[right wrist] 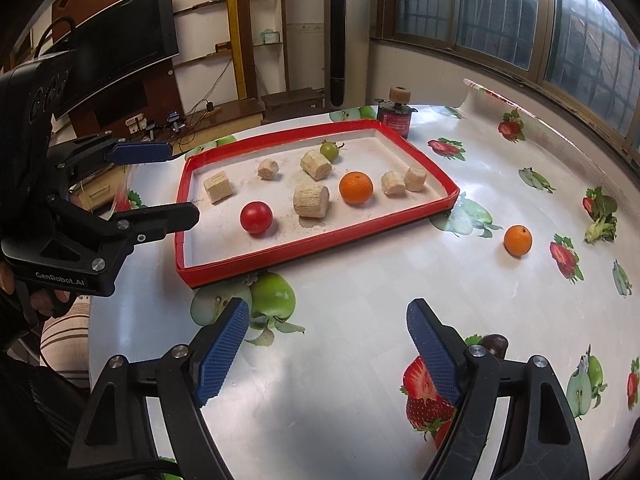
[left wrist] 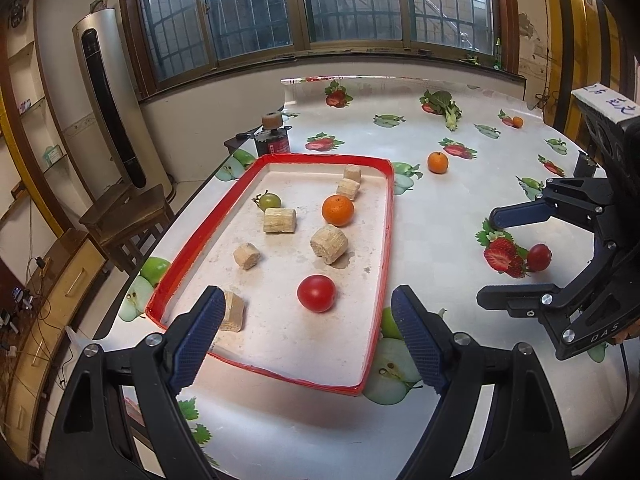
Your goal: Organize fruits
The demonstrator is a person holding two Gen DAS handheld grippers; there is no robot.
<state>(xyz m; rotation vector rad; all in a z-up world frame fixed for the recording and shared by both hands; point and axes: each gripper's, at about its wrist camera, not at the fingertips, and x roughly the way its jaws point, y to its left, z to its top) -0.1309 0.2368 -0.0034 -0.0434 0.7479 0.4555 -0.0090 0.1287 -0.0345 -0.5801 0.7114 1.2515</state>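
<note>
A red-rimmed tray (left wrist: 384,240) (right wrist: 320,246) holds a red tomato (left wrist: 316,293) (right wrist: 256,217), an orange (left wrist: 338,210) (right wrist: 356,187), a green tomato (left wrist: 269,201) (right wrist: 330,151) and several beige cut chunks (left wrist: 329,244) (right wrist: 311,200). Outside the tray lie a second orange (left wrist: 437,162) (right wrist: 517,240) and a dark red fruit (left wrist: 539,257) (right wrist: 494,345). My left gripper (left wrist: 308,336) (right wrist: 176,184) is open and empty above the tray's near end. My right gripper (right wrist: 328,354) (left wrist: 494,260) is open and empty, with the dark red fruit just beside its right finger.
A dark red can with a knob (left wrist: 273,136) (right wrist: 394,114) stands just behind the tray. The round table (left wrist: 460,208) has a fruit-print cloth. A printed vegetable (left wrist: 444,108) is part of the cloth. A chair (left wrist: 128,216) stands left of the table.
</note>
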